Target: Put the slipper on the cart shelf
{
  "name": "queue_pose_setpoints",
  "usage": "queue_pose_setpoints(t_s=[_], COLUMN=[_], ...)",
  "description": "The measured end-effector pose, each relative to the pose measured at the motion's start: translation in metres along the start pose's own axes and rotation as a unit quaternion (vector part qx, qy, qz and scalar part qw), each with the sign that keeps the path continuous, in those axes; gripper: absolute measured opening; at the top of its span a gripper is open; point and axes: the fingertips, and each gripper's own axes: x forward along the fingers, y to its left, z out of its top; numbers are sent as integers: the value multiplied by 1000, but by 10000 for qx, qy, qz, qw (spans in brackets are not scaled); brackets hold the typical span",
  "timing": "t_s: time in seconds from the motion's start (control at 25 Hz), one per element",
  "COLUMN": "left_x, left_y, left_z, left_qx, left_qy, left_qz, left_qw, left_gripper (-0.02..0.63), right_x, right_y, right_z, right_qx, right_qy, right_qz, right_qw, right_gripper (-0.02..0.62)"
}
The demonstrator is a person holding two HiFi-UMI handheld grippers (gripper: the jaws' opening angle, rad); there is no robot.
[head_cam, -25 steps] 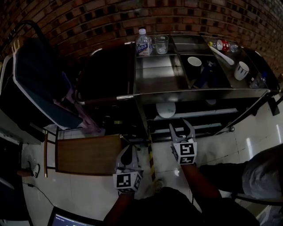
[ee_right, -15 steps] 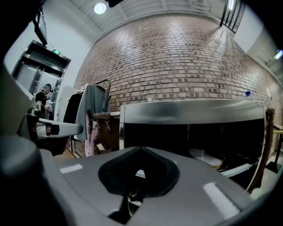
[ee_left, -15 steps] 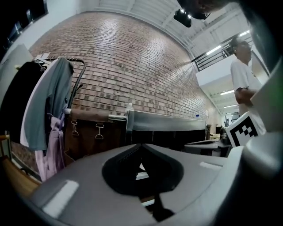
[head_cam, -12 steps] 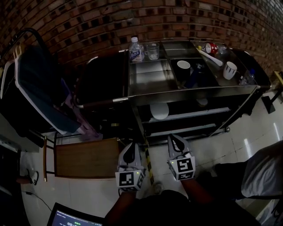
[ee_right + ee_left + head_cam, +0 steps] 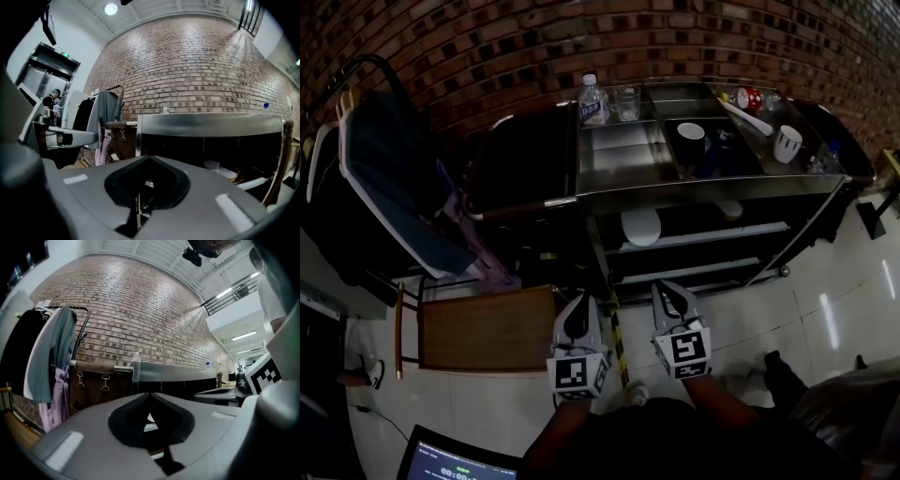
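Brick wall [image 5: 487, 47] bkgd, steel cart [image 5: 694, 186] w/ bottle [image 5: 593, 101], mug [image 5: 787, 143], coat rack [image 5: 384, 178] left

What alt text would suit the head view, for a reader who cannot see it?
The left tongs and right tongs, both shut and empty, point at a steel cart against a brick wall. Its top holds a bottle and cups.

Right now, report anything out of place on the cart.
Nothing looks spilled or toppled. Only a long white utensil lies slantwise on the top of the cart, unlike the upright water bottle and glass beside it.
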Motion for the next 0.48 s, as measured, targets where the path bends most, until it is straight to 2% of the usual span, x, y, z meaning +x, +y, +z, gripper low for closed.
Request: queue_pose_setpoints(t_s=[0.48], left_x=[1], left_y=[-1], left_z=[0], left_qx=[93], left_qy=[-10], left_qz=[1], left_qw=[10000], left_gripper=[14], right_x=[2], right_y=[6], right_z=[3], right_qx=[-19], right_qy=[-116], right_qz=[41], right_qw=[9999], right_gripper=[2])
